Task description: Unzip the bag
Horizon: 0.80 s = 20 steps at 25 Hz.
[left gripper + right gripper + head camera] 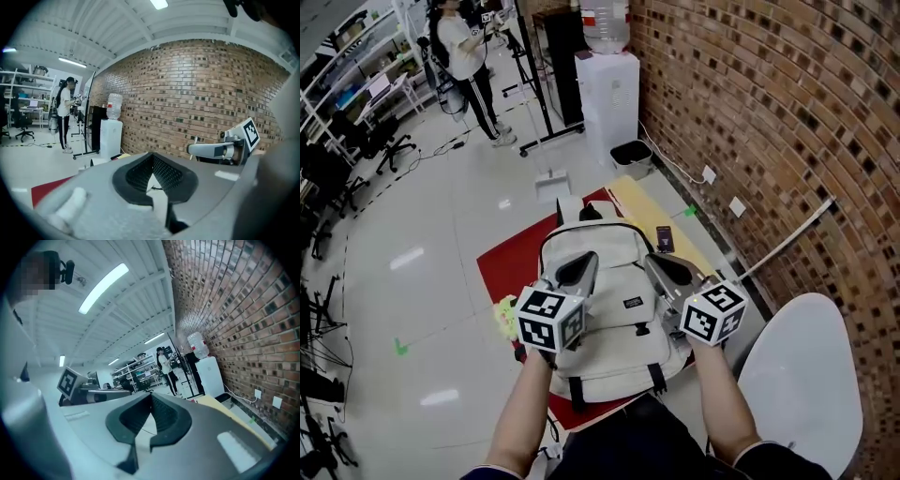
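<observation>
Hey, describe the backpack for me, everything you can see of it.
The backpack is cream-coloured fabric with dark zip lines, a small dark label on the front pocket, a top handle and black straps at the near end. It lies flat, front up, on a red mat, handle pointing away from the person. Its zips look closed. The left gripper and right gripper hover above it, both shut and empty, apparently not touching it.
</observation>
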Available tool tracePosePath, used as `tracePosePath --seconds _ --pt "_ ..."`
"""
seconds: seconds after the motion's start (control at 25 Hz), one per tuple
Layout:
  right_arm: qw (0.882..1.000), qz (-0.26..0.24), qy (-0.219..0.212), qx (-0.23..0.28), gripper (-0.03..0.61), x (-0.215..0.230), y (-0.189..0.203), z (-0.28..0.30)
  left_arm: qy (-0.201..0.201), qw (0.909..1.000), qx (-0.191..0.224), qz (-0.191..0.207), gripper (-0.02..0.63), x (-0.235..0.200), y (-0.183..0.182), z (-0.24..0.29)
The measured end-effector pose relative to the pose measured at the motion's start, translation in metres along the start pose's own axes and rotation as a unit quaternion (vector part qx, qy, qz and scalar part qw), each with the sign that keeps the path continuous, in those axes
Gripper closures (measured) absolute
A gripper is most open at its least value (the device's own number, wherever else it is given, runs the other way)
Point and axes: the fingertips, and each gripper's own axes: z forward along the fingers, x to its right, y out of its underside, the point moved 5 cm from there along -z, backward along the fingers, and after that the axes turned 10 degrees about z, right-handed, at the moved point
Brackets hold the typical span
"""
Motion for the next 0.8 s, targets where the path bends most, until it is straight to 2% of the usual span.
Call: tracePosePath --seconds 0.12,0.32,0.8 --pt "0.999 -0.035 -0.005 0.013 0.574 -0.026 -0.004 -0.002 0.013 0.9995 0.025 -0.015 0.611 0.017 -0.007 -0.019" --pt "0.998 -0.059 -0.009 0.028 0.574 -0.063 0.004 -0.004 0.021 0.9993 0.032 -0.007 0.611 0.036 -0.005 -0.044" --pt "0.996 -0.083 -0.025 0.013 0.574 -0.094 0.015 -0.004 0.009 0.9990 0.045 0.006 0.611 0.044 0.005 -0.071"
